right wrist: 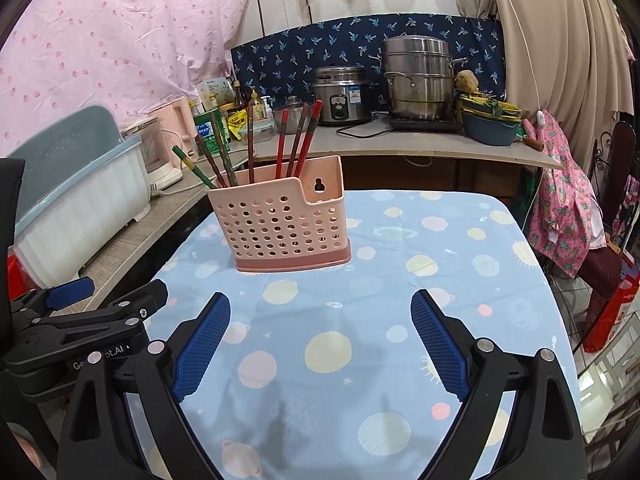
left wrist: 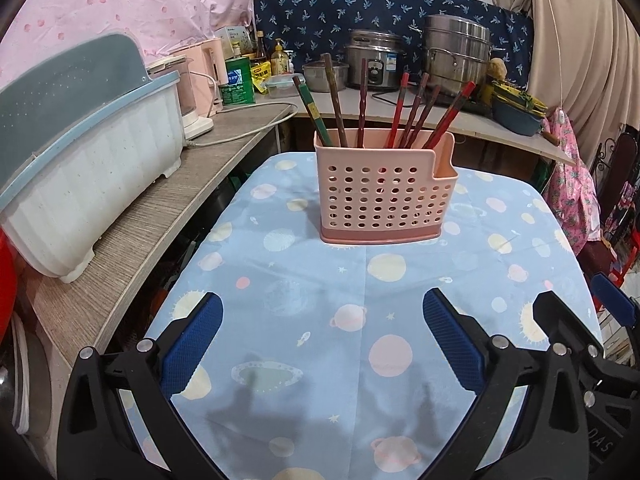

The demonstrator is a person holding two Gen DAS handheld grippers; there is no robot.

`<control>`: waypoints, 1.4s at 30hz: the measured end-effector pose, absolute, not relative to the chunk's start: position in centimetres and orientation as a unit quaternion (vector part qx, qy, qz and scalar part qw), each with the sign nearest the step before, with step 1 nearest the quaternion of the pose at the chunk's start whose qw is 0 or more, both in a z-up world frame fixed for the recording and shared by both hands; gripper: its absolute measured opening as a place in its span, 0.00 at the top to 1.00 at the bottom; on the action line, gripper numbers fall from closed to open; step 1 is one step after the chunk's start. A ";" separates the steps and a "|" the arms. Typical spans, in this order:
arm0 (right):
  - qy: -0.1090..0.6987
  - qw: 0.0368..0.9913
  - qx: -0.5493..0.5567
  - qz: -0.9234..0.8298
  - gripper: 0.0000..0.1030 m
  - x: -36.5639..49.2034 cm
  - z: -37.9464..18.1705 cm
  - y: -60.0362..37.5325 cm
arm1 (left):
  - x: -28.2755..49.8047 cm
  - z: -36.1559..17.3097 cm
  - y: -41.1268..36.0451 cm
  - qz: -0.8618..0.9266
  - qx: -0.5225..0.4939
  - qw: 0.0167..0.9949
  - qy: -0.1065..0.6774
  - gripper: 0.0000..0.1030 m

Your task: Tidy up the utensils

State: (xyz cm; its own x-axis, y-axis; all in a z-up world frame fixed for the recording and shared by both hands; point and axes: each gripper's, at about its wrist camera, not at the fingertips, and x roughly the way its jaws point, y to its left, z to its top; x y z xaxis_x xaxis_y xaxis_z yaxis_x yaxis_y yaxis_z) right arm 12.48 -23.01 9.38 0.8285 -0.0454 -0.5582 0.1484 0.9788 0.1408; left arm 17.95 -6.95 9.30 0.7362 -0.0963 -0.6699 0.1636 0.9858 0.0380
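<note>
Several chopsticks (left wrist: 400,114) stand in the pink holder (left wrist: 376,196) mid-table toward the far edge; they look stiff, light and slick, so pinch one high on its shaft. Both your left gripper (left wrist: 322,344) and right gripper (right wrist: 320,346) hang spread and empty above the table (left wrist: 500,280). Only the right view shows the holder's keyhole slot (and the left view shows more sticks apart).

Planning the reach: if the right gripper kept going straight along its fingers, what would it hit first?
Probably the tablecloth: the open right gripper tilts down at bare cloth. The pink holder stands left of that line, though depth is unclear.
</note>
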 end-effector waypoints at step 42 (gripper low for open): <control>0.322 0.942 0.079 -0.060 0.07 13.4 6.7 -22.2 | 18.4 7.1 -5.6 -0.038 0.046 0.930 0.364 0.07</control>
